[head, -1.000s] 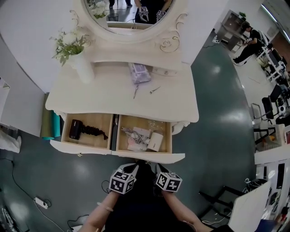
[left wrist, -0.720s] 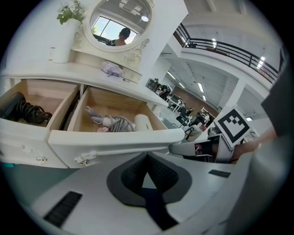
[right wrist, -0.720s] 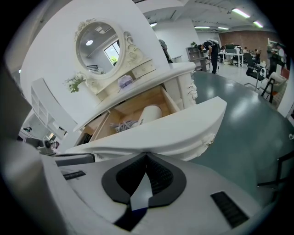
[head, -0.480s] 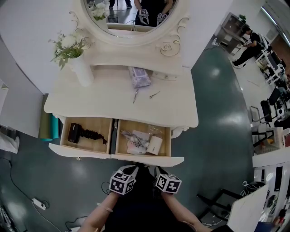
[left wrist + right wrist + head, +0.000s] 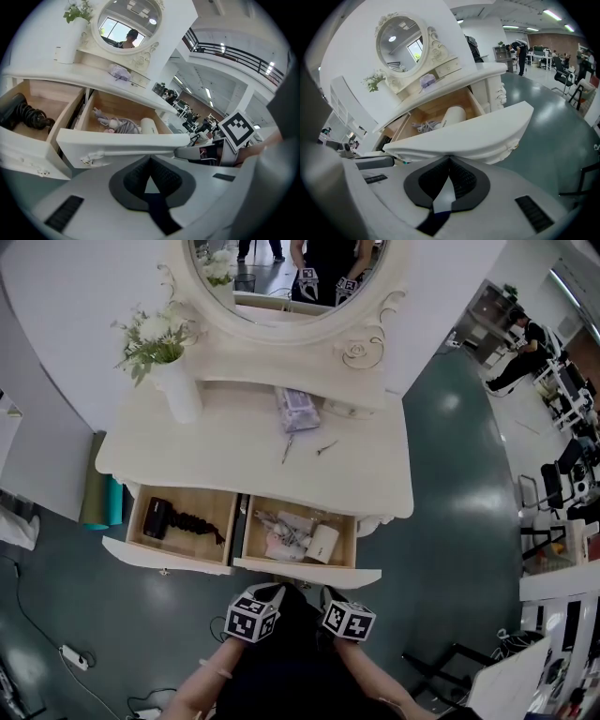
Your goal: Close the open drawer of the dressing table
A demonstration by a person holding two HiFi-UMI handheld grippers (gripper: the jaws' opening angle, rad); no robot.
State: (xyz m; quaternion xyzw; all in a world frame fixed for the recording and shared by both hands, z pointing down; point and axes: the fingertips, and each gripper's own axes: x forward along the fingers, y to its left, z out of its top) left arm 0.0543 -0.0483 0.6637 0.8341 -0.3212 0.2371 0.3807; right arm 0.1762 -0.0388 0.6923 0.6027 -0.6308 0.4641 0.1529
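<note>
Drawer status: right drawer (image 5: 295, 532) and left drawer (image 5: 183, 515) both pulled out

Both stick out from under the front edge of the dressing table (image 5: 253, 460), side by side. The front panel (image 5: 309, 572) of the right drawer is the part nearest the person. Inside it are a white cylinder (image 5: 322, 542) by the right wall and a pale tangle of small items beside it. The left drawer holds a black hair dryer (image 5: 157, 515) with a coiled cord.

The left gripper (image 5: 150, 160) has its jaws together with nothing between them, tips just below the panel's left part. The right gripper (image 5: 449, 160) is the same: jaws together, empty, tips just under the panel near mid-span. Contact with the panel: cannot tell. The grippers sit close together, side by side.

On the tabletop, a vase of flowers (image 5: 178, 390) is at the back-left corner and a purple pouch (image 5: 295, 409) at back centre, with small metal tools just in front of it. An oval mirror (image 5: 286, 277) rises behind the back edge.
</note>
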